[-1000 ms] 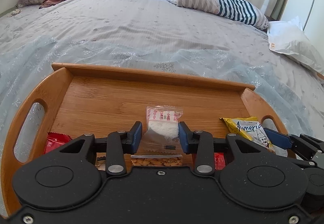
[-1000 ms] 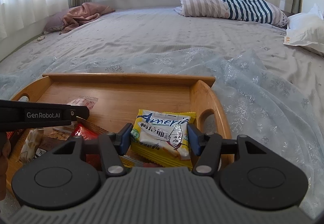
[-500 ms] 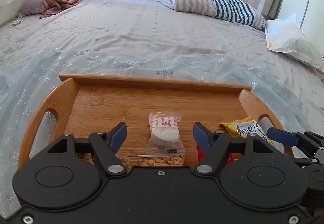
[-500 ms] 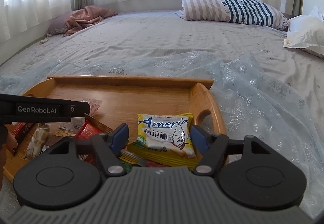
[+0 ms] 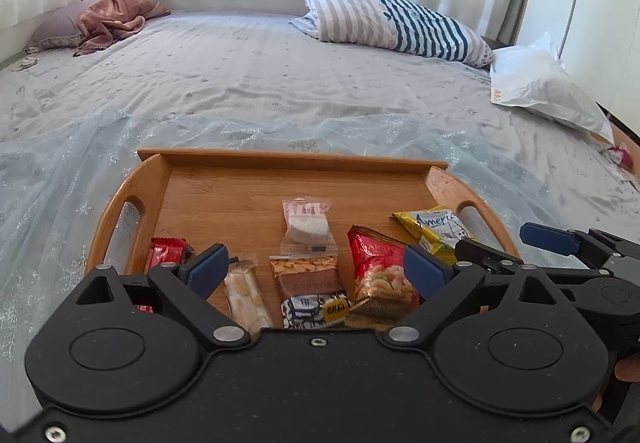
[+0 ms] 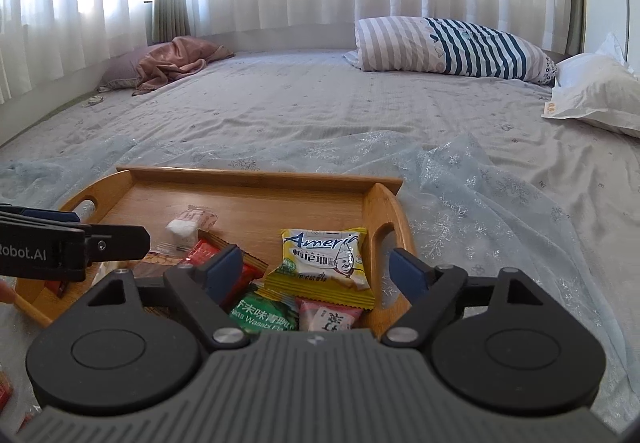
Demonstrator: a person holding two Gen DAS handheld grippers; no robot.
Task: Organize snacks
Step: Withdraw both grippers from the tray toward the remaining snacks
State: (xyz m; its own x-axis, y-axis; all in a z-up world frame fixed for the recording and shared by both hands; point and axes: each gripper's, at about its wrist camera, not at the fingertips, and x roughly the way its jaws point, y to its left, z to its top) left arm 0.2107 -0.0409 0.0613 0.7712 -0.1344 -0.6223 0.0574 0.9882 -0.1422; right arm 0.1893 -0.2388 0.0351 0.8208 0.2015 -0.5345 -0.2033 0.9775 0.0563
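Observation:
A wooden tray (image 5: 280, 157) (image 6: 256, 175) sits on the bed and holds several snack packets along its near side. A clear packet with a white cake (image 5: 306, 227) (image 6: 188, 225) lies mid-tray. A yellow packet (image 5: 438, 229) (image 6: 322, 257) lies at the right end, a red packet (image 5: 380, 267) beside it. My left gripper (image 5: 316, 269) is open and empty above the near snacks. My right gripper (image 6: 316, 267) is open and empty above the yellow packet, with a green packet (image 6: 266, 313) and a pink packet (image 6: 328, 317) below it.
The tray rests on a sheer blue cloth (image 6: 480, 203) over the grey bedspread. A striped pillow (image 5: 392, 27) and a white bag (image 5: 544, 91) lie at the far right, a pink blanket (image 5: 112, 19) at the far left. A small red wrapper (image 5: 620, 157) lies right.
My left gripper opened, let go of the white cake packet and pulled back and up. My right gripper opened wider off the yellow packet and also drew back.

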